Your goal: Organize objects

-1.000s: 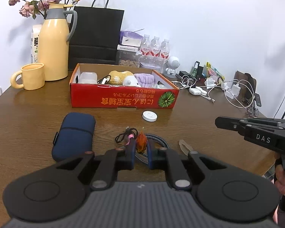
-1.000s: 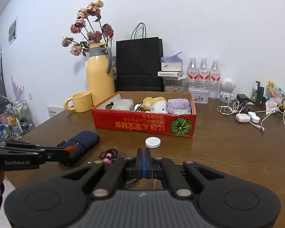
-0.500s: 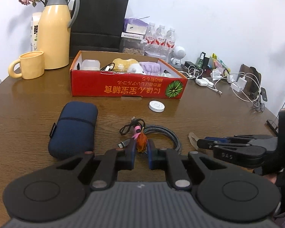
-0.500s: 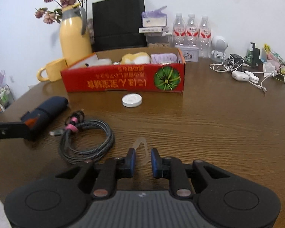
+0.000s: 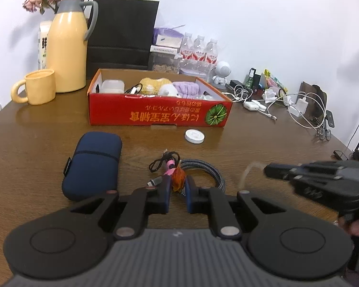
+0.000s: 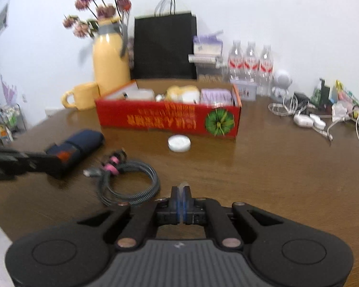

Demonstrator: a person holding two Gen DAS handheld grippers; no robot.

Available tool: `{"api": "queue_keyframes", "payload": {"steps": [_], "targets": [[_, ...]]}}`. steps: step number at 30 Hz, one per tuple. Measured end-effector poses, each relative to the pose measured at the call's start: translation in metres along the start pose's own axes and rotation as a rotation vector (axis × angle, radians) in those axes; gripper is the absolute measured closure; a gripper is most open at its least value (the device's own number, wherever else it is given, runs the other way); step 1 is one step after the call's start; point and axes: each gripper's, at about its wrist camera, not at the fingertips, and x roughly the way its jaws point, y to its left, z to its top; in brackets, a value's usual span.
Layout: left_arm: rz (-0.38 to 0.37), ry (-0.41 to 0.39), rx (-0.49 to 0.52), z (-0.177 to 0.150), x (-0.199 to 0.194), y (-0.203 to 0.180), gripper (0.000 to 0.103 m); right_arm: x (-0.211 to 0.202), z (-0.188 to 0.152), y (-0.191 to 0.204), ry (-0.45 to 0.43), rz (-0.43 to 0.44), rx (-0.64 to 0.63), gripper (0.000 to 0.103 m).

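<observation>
My left gripper (image 5: 177,184) is shut on a small orange object (image 5: 178,179) and hangs low over the brown table, just above a coiled grey braided cable (image 5: 204,168). In the right wrist view the same gripper (image 6: 57,161) comes in from the left with the orange object (image 6: 64,154) at its tip. My right gripper (image 6: 182,191) is shut on a thin clear plastic piece (image 6: 183,184), which sticks out of the right gripper (image 5: 266,169) as a pale strip (image 5: 245,174). A red cardboard box (image 5: 155,117) with several soft items stands behind.
A navy pouch (image 5: 93,162) lies left of the cable, and a white round disc (image 5: 194,135) lies in front of the box. A yellow jug (image 5: 68,45), mug (image 5: 37,87), black bag (image 5: 122,33) and water bottles (image 5: 198,52) line the back. White chargers and cables (image 5: 287,105) crowd the right.
My right gripper came down to the table with open jaws around the clear plastic piece and has closed on it. The left gripper kept its place and its hold.
</observation>
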Motion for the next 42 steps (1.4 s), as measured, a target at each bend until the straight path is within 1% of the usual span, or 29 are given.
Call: {"api": "queue_keyframes", "payload": {"steps": [3, 5, 6, 7, 8, 10, 12, 14, 17, 19, 22, 23, 24, 25, 26, 27, 29, 31, 33, 34, 38, 39, 40, 41, 42], "targets": [[-0.001, 0.013, -0.005, 0.002, 0.008, 0.004, 0.090, -0.005, 0.007, -0.003, -0.018, 0.016, 0.004, 0.102], [-0.019, 0.009, -0.001, 0.011, 0.013, 0.008, 0.090, -0.005, 0.014, -0.004, -0.025, 0.016, -0.008, 0.102], [-0.032, 0.011, -0.004, 0.018, 0.018, 0.012, 0.090, -0.004, 0.020, -0.007, -0.031, 0.031, -0.011, 0.102], [-0.039, 0.016, -0.009, 0.026, 0.024, 0.017, 0.090, -0.003, 0.026, -0.009, -0.044, 0.048, -0.009, 0.102], [-0.029, 0.015, -0.016, 0.035, 0.030, 0.021, 0.090, -0.001, 0.036, -0.012, -0.062, 0.062, -0.014, 0.102], [-0.023, -0.002, 0.002, 0.058, 0.043, 0.028, 0.090, 0.006, 0.057, -0.015, -0.094, 0.057, -0.044, 0.102], [-0.040, -0.010, 0.003, 0.084, 0.061, 0.034, 0.090, 0.015, 0.081, -0.021, -0.123, 0.060, -0.065, 0.102], [-0.055, -0.004, 0.004, 0.113, 0.087, 0.041, 0.090, 0.031, 0.107, -0.027, -0.145, 0.072, -0.076, 0.102], [-0.032, 0.027, 0.035, 0.149, 0.134, 0.045, 0.090, 0.075, 0.144, -0.034, -0.147, 0.061, -0.100, 0.102], [-0.030, 0.061, 0.037, 0.166, 0.165, 0.049, 0.090, 0.107, 0.162, -0.039, -0.128, 0.060, -0.102, 0.102], [-0.037, 0.108, 0.024, 0.180, 0.209, 0.055, 0.088, 0.158, 0.174, -0.043, -0.079, 0.051, -0.088, 0.101], [-0.033, 0.116, 0.015, 0.183, 0.222, 0.058, 0.083, 0.174, 0.174, -0.044, -0.063, 0.056, -0.075, 0.101], [-0.030, 0.116, 0.005, 0.185, 0.233, 0.062, 0.063, 0.188, 0.173, -0.045, -0.043, 0.061, -0.059, 0.100], [-0.029, 0.119, -0.008, 0.185, 0.240, 0.066, 0.050, 0.201, 0.170, -0.047, -0.027, 0.057, -0.047, 0.096], [-0.027, 0.122, -0.021, 0.185, 0.245, 0.071, 0.049, 0.212, 0.167, -0.049, -0.016, 0.045, -0.033, 0.088], [-0.022, 0.123, -0.027, 0.185, 0.246, 0.074, 0.049, 0.219, 0.164, -0.053, -0.010, 0.030, -0.011, 0.085], [-0.009, 0.104, -0.034, 0.186, 0.241, 0.081, 0.046, 0.222, 0.159, -0.060, -0.015, 0.045, 0.023, 0.080], [0.010, 0.077, -0.045, 0.188, 0.231, 0.086, 0.039, 0.219, 0.159, -0.066, -0.028, 0.057, 0.049, 0.077], [0.021, 0.050, -0.040, 0.191, 0.218, 0.085, 0.035, 0.213, 0.161, -0.068, -0.043, 0.034, 0.046, 0.077], [0.025, 0.034, -0.035, 0.192, 0.210, 0.084, 0.029, 0.210, 0.163, -0.068, -0.052, 0.033, 0.046, 0.077], [0.024, -0.028, 0.023, 0.188, 0.170, 0.067, 0.018, 0.185, 0.167, -0.066, -0.081, 0.044, 0.059, 0.074], [0.021, -0.043, 0.044, 0.184, 0.158, 0.061, 0.012, 0.177, 0.167, -0.063, -0.089, 0.042, 0.054, 0.073], [0.013, -0.057, 0.053, 0.179, 0.145, 0.057, 0.005, 0.167, 0.167, -0.061, -0.096, 0.041, 0.051, 0.070], [0.003, -0.076, 0.051, 0.171, 0.130, 0.053, 0.002, 0.159, 0.167, -0.060, -0.103, 0.041, 0.049, 0.065], [-0.010, -0.095, 0.047, 0.162, 0.114, 0.050, 0.000, 0.149, 0.164, -0.059, -0.112, 0.040, 0.048, 0.063]]}}
